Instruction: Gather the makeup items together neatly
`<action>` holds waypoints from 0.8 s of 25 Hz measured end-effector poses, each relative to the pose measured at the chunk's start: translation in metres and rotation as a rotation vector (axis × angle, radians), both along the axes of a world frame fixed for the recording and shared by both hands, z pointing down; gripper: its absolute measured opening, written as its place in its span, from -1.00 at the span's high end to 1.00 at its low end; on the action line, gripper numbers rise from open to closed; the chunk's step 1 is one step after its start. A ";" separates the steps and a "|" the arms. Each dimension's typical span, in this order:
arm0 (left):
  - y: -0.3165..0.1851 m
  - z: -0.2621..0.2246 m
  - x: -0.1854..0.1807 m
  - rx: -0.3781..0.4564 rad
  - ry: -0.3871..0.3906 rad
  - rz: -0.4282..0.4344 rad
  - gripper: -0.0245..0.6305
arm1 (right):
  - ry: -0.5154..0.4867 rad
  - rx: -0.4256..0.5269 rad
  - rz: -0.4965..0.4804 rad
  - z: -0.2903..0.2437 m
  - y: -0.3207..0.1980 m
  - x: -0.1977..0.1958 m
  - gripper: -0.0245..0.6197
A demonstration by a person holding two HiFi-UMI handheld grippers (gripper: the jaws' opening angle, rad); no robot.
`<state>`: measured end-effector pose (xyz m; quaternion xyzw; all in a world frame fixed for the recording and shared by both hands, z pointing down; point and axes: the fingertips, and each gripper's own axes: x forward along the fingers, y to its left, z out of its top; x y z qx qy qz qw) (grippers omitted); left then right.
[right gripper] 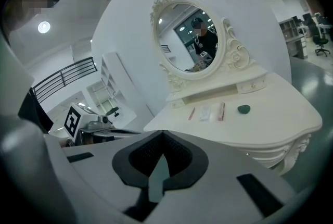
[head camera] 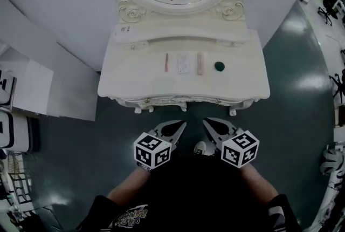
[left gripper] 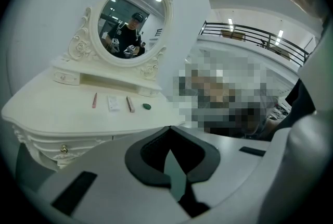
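Head view: four makeup items lie in a row on the white dressing table, upper centre: a thin pink stick, a white sachet, a pink tube and a round green piece. The left gripper and right gripper sit lower centre, well apart from them.

Left gripper view: jaws closed tip to tip, empty. The row lies up left, below the oval mirror.

Right gripper view: jaws pressed together, empty, with the row right of centre. Only here the left gripper's marker cube shows from the side, at left.
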<state>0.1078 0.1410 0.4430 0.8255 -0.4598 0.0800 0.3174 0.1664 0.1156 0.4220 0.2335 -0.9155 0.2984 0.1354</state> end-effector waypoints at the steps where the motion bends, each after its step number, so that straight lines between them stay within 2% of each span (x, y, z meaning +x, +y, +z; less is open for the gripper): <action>1: -0.002 0.000 0.000 0.001 -0.004 0.003 0.90 | 0.000 -0.003 -0.003 0.001 0.000 0.000 0.83; 20: -0.014 0.011 0.009 -0.021 -0.009 0.000 0.90 | 0.009 -0.028 -0.007 0.013 -0.011 0.010 0.83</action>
